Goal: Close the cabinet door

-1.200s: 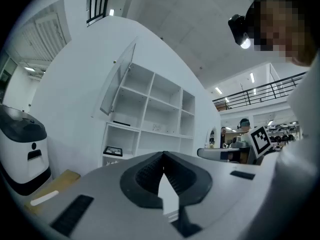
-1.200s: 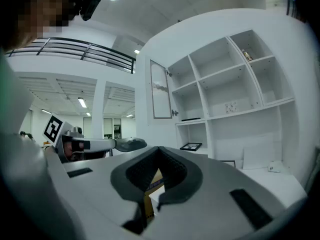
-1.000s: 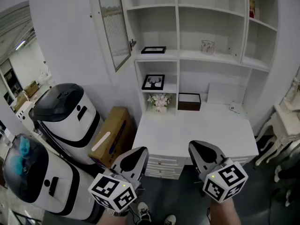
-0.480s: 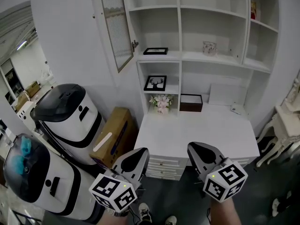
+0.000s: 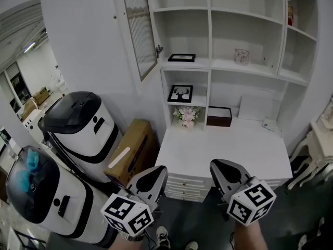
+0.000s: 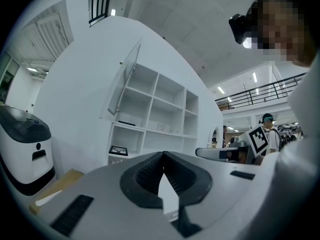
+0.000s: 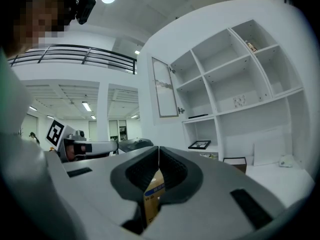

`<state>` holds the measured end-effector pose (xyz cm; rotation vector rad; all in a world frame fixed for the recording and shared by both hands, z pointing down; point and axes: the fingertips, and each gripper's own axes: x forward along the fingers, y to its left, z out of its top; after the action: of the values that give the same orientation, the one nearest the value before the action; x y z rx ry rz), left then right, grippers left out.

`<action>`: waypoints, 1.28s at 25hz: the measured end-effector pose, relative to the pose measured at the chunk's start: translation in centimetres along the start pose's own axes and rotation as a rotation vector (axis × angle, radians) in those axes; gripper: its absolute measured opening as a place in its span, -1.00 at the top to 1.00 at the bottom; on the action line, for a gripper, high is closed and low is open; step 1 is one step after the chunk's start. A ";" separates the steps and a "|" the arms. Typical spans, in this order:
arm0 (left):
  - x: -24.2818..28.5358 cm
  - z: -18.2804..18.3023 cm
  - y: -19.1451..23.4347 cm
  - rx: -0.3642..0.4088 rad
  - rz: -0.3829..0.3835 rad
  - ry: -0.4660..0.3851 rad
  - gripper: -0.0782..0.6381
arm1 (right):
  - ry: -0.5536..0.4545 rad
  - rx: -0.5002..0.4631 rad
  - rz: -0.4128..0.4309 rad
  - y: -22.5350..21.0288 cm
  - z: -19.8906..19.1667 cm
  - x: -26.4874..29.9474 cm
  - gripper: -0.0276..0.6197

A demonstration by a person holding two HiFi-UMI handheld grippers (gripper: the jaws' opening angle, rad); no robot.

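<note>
The white cabinet door [image 5: 143,30] with a ribbed glass panel stands swung open at the upper left of the shelf unit [image 5: 210,61]; a small handle [image 5: 158,51] sits on its free edge. In the left gripper view the door [image 6: 125,84] also hangs open, and it shows again as the door [image 7: 165,89] in the right gripper view. My left gripper [image 5: 156,172] and right gripper [image 5: 217,166] are low in the head view, side by side before the desk and far below the door. Both are shut with nothing held: the left gripper [image 6: 162,154] and right gripper [image 7: 158,149] show tips that meet.
A white desk top [image 5: 223,150] with drawers stands under the shelves. On the shelves are two picture frames [image 5: 179,94], flowers [image 5: 186,114], a brown box [image 5: 218,116] and a glass [image 5: 241,55]. Two white robots [image 5: 78,124] and a cardboard box [image 5: 132,150] stand left.
The head view has shifted, so the shelf unit and door sit further right in the picture. Both grippers have stayed put and shut. The door stays open.
</note>
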<state>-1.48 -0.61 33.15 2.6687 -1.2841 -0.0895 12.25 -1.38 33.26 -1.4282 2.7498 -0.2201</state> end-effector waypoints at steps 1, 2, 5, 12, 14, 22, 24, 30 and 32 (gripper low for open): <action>-0.1 0.1 0.2 0.001 0.002 0.000 0.76 | -0.001 0.000 0.001 0.1 0.0 0.2 0.90; -0.1 0.2 0.5 0.001 0.003 0.000 0.76 | -0.001 0.001 0.000 0.1 0.0 0.5 0.90; -0.1 0.4 1.2 0.002 0.006 0.000 0.76 | -0.003 0.004 -0.001 0.2 0.1 1.2 0.90; 0.0 0.7 3.4 -0.003 0.011 0.001 0.76 | -0.004 0.009 0.000 0.6 0.1 3.4 0.90; -0.1 0.8 4.1 -0.004 0.011 0.002 0.76 | -0.003 0.010 -0.001 0.8 0.1 4.1 0.90; -0.3 1.8 7.3 -0.006 0.017 -0.004 0.76 | 0.002 0.012 -0.001 1.7 0.3 7.1 0.90; -0.3 2.1 8.0 -0.007 0.017 -0.006 0.76 | -0.001 0.011 -0.001 2.0 0.5 7.8 0.90; -0.2 2.5 10.0 -0.011 0.011 -0.008 0.76 | -0.003 0.012 -0.004 2.5 0.7 9.9 0.90; -0.1 2.7 10.8 -0.011 0.008 -0.009 0.76 | -0.001 0.012 -0.006 2.6 0.7 10.7 0.90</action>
<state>-10.21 -7.45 32.49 2.6571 -1.2932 -0.1075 4.04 -8.66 32.59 -1.4336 2.7388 -0.2360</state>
